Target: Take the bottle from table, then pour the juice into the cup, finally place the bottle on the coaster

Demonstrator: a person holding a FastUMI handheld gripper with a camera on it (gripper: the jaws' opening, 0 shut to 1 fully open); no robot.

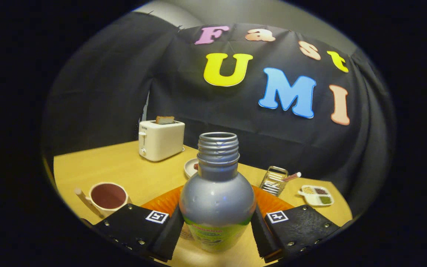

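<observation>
**Bottle held upright between the fingers, over the table**

The bottle is seen upright between the two fingers of the gripper, its cap off and its threaded neck open at the top. Both fingers are pressed against its sides, one at each flank, so the gripper is clenched on the bottle. A green label is wrapped round the bottle's lower part. Whether the bottle's base is resting on the table or lifted just clear of it cannot be told, since the base is seen at a steep angle.

An orange, ribbed coaster is seen behind the bottle, showing on both sides of it and just beyond the fingertips. To the left of the left finger, near it, a cup is placed, with a dark reddish inside; a pale stick is leaned beside it.

Farther back on the table a white toaster is set near the booth's wall, with a slice of toast risen from its slot. A small white dish is partly hidden behind the bottle's neck. To the right, a wire rack is seen, and beyond it a divided white tray holding small heaps of different colours.
</observation>
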